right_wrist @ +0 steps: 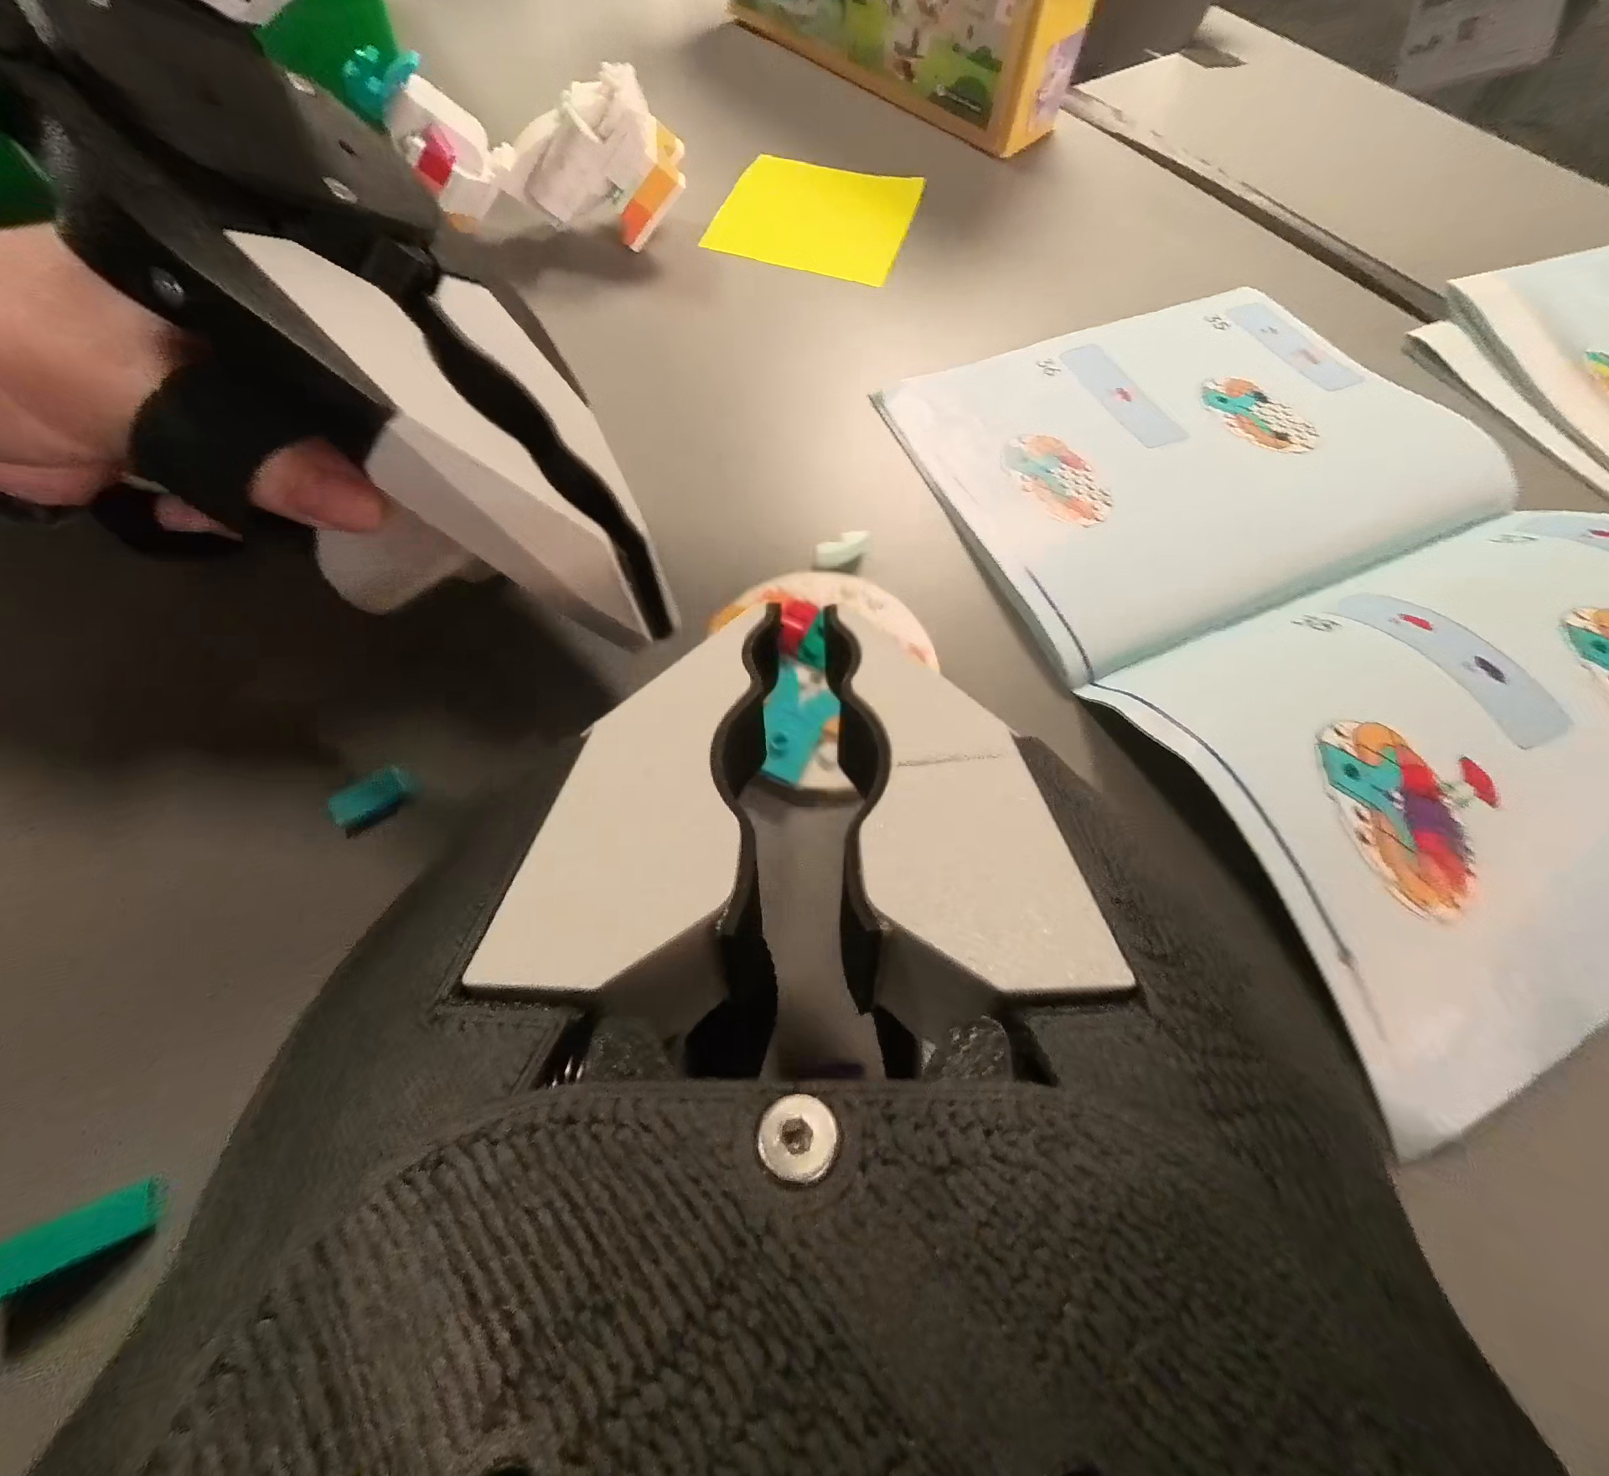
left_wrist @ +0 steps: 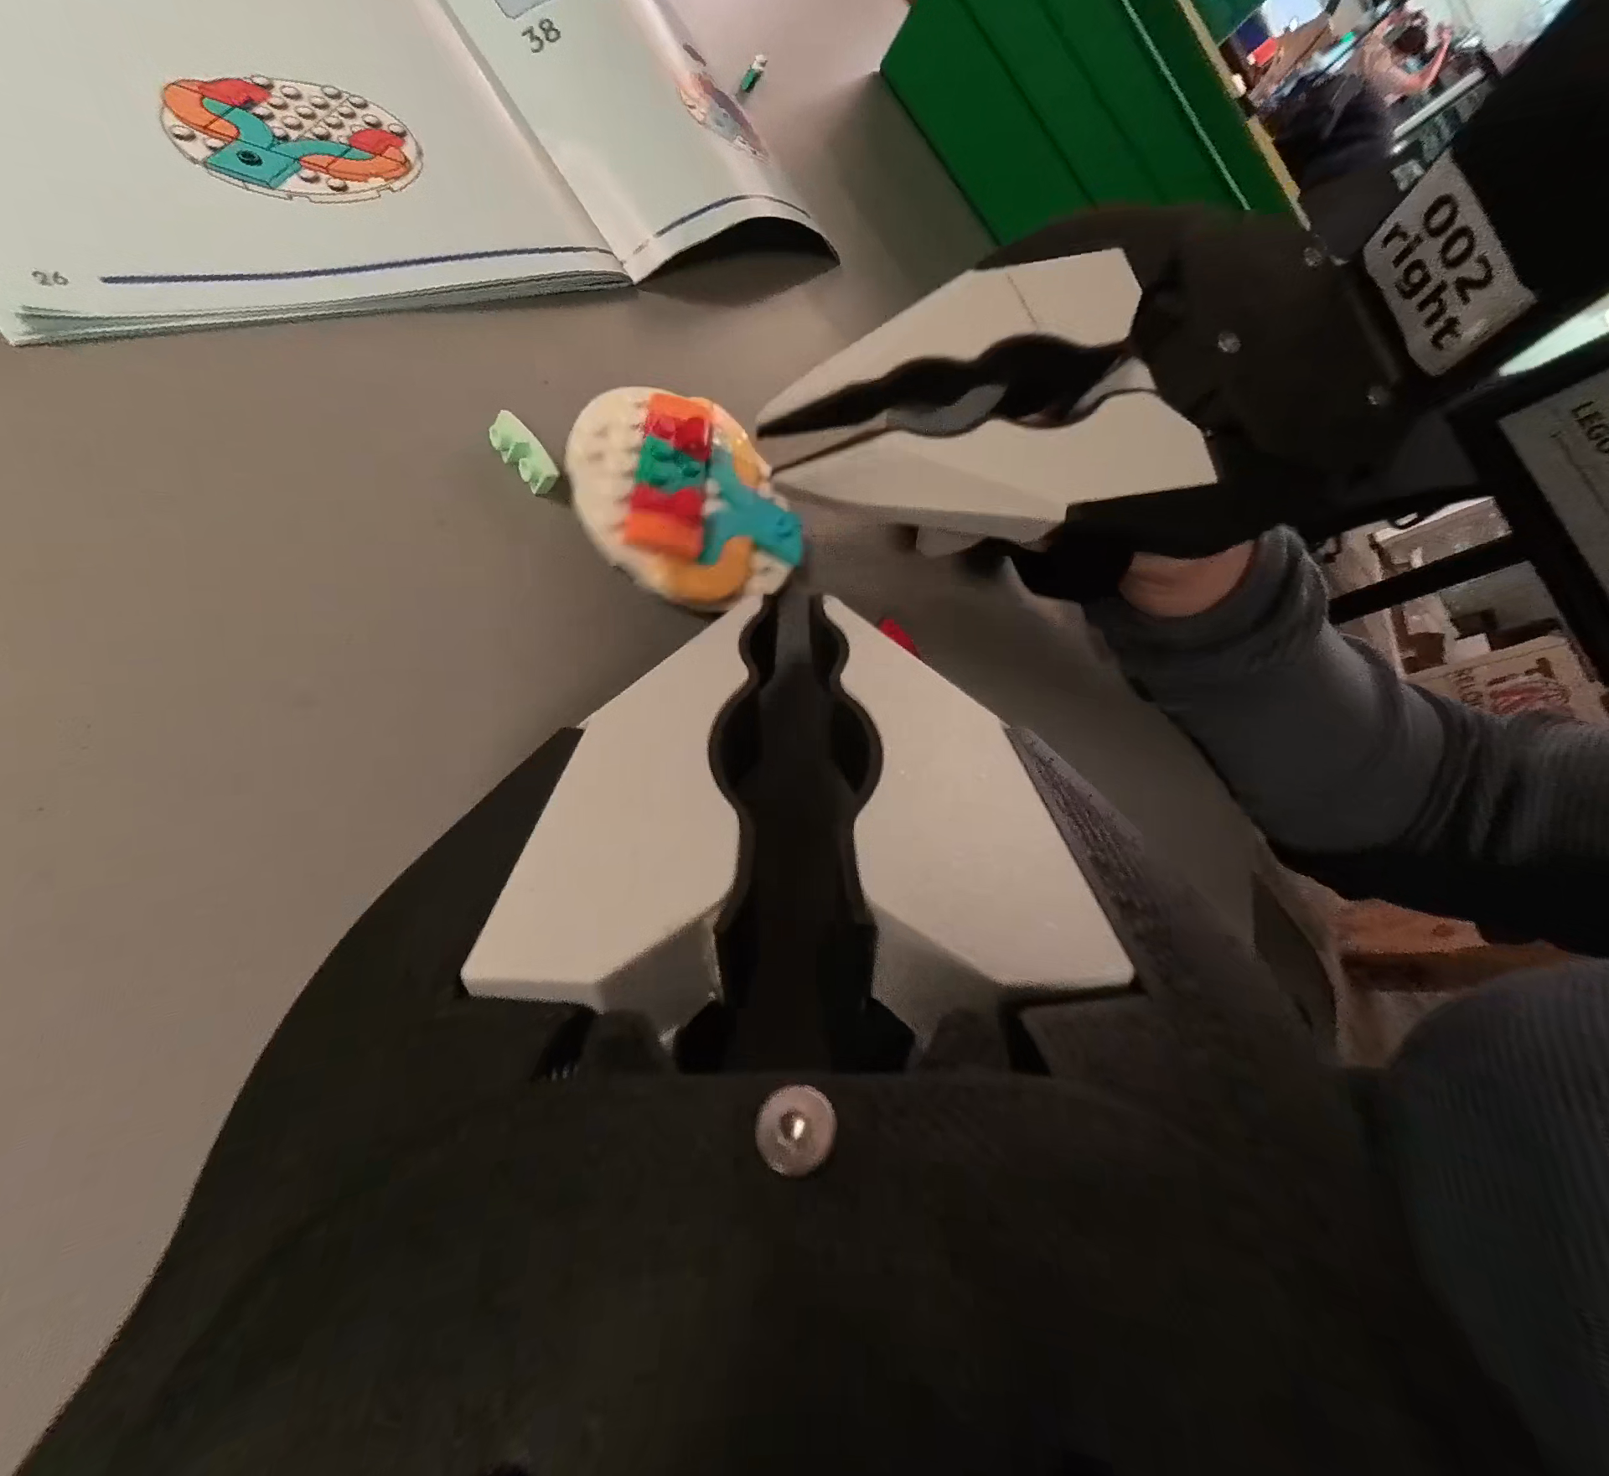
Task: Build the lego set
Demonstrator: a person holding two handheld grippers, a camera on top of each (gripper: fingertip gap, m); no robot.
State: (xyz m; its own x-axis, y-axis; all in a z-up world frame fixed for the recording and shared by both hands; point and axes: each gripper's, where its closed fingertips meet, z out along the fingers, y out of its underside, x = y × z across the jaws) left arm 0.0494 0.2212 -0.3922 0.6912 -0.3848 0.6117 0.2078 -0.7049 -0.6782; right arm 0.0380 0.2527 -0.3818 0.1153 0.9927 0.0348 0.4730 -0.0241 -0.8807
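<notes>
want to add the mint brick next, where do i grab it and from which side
Grip the mint brick across its two long sides, coming straight down from above. It lies flat on the table, studs showing, just beside the round plate. Approach from the side away from the plate, since both grippers crowd the other side.

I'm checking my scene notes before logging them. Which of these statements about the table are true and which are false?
1. A yellow sticky note lies on the table. True.
2. The instruction booklet is closed. False: it lies open.
3. A mint green piece lies beside the round plate. True.
4. The round plate is bare. False: it carries red, orange and teal bricks.
</notes>
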